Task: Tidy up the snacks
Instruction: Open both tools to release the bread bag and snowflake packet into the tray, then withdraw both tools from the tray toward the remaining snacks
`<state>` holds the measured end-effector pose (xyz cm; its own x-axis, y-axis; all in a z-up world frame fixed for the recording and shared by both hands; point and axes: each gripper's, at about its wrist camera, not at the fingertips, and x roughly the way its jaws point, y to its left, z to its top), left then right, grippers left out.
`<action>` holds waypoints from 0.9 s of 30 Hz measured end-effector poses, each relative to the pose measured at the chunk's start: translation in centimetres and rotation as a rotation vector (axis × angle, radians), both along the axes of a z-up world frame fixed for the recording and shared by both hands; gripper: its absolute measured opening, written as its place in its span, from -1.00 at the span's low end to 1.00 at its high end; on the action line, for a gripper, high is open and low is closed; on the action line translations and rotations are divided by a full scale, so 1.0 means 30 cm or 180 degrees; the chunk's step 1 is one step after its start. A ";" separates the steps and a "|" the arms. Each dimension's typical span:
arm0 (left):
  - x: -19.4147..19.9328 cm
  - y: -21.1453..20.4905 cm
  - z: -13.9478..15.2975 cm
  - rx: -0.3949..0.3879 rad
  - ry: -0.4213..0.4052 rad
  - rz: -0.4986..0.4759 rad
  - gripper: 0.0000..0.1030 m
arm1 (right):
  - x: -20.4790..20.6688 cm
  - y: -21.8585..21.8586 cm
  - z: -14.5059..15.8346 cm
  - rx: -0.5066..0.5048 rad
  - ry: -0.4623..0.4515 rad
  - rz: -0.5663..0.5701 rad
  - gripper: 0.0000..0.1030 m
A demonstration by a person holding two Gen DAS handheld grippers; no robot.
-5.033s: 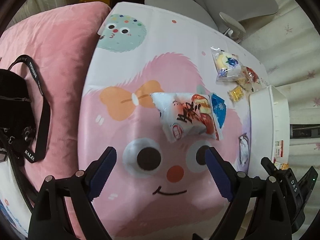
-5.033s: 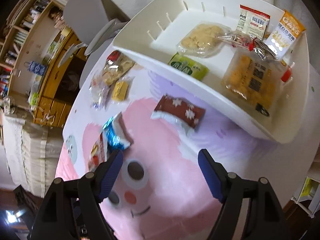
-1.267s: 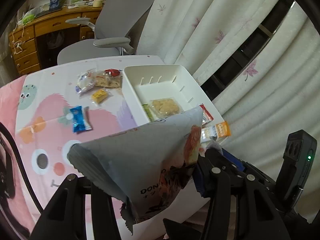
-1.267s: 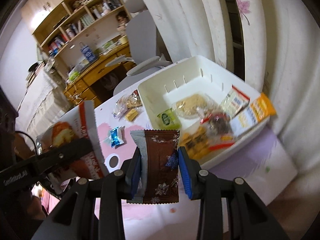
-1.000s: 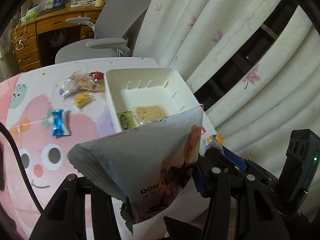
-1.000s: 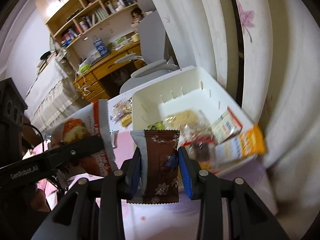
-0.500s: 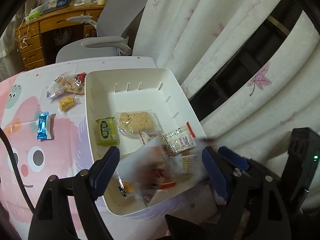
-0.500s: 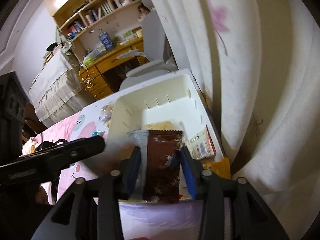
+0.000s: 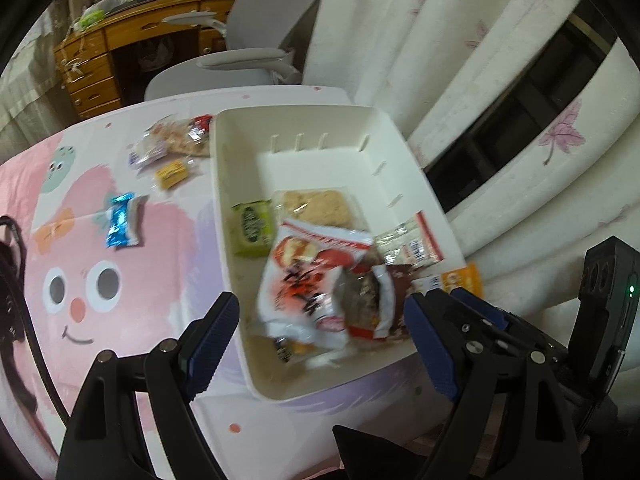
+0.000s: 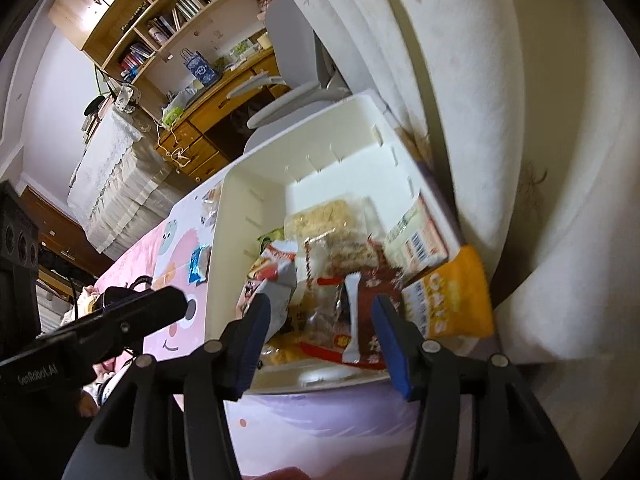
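Observation:
A white bin [image 9: 240, 216] [image 10: 248, 208] stands at the table's right edge and holds several snack packs. A white and red snack bag [image 9: 308, 276] [image 10: 272, 276] lies in its near end, beside a brown snowflake pack [image 10: 372, 312] [image 9: 400, 280]. My left gripper [image 9: 324, 336] is open and empty above the bin's near end. My right gripper [image 10: 320, 340] is open and empty over the brown pack. A blue candy pack [image 9: 122, 220], a yellow pack [image 9: 172, 172] and clear-wrapped packs [image 9: 172, 144] lie on the tablecloth left of the bin.
The pink cartoon tablecloth [image 9: 80, 280] covers the table. White curtains [image 9: 460, 80] hang right behind the bin. A grey office chair [image 9: 248, 52] and a wooden desk [image 9: 104, 52] stand beyond the table's far edge. A black strap [image 9: 16, 280] lies at the left.
Both grippers have opened. The white and red bag has dropped from my left gripper into the bin, and the brown pack has left my right gripper and lies in the bin.

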<state>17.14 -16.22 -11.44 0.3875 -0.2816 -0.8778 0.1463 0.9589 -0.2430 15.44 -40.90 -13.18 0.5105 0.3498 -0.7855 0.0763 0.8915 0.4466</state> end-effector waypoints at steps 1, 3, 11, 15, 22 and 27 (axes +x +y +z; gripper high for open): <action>-0.007 0.016 -0.002 0.0008 0.0006 0.0034 0.62 | 0.000 0.010 -0.009 0.0029 0.0034 0.0003 0.03; -0.024 0.057 -0.009 0.0028 0.0041 0.0124 0.62 | -0.006 0.026 -0.021 0.0060 0.0069 0.0017 0.03; -0.087 0.203 -0.047 -0.0012 0.0163 0.0337 0.62 | -0.029 0.136 -0.032 0.0069 0.0170 0.0123 0.10; -0.110 0.272 -0.051 -0.0031 0.0172 0.0329 0.62 | -0.053 0.199 -0.027 0.0004 0.0180 0.0112 0.10; -0.129 0.422 -0.044 -0.0057 0.0192 0.0282 0.62 | -0.092 0.322 0.012 -0.0127 0.0136 0.0023 0.10; -0.140 0.566 -0.039 -0.0068 0.0185 0.0285 0.62 | -0.108 0.449 0.034 -0.0182 0.0097 -0.0012 0.10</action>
<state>12.95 0.77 -12.60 0.3606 -0.2669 -0.8937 0.0454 0.9621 -0.2690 12.18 -27.43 -12.16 0.4874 0.3021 -0.8193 0.0926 0.9151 0.3924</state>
